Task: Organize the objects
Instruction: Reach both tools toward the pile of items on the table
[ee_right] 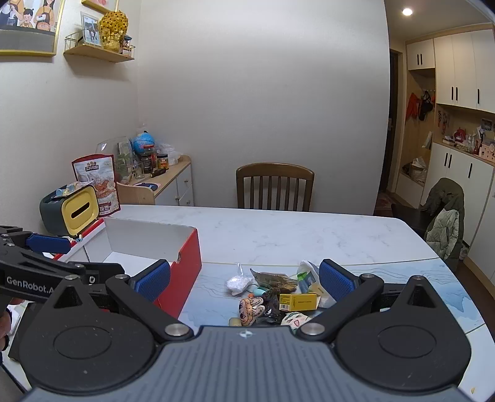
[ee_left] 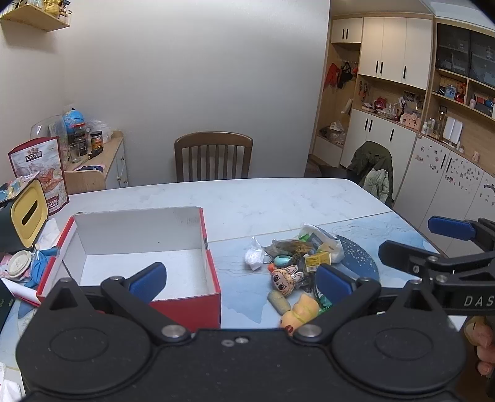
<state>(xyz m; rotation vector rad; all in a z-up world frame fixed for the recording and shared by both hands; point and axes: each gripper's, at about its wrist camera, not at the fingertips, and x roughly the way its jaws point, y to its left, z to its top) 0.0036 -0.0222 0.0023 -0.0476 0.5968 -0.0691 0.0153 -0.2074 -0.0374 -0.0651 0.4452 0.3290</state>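
Blue pads tip both grippers, and both sets of jaws stand wide apart with nothing between them. The left gripper (ee_left: 240, 280) hangs above the near edge of the surface (ee_left: 263, 201), one pad over the red box (ee_left: 213, 272), the other over the pile of small objects (ee_left: 294, 266). The right gripper (ee_right: 244, 280) hovers beside it, its pads framing the same pile (ee_right: 275, 290).

The box sits open on the left side of the surface, white inside and holding nothing visible. The pile lies just right of it, apart from its wall: a bunny-eared doll face (ee_left: 286, 276), a yellow duck toy (ee_left: 298, 314), a small yellow carton (ee_left: 317, 259), a crumpled white wrapper (ee_left: 255, 255).

Only the left wrist view shows the duck and the box's whole floor; the right wrist view shows the carton's (ee_right: 298, 301) long side and a wall shelf with a gold ornament (ee_right: 113, 29). Each view catches the other gripper at its edge.
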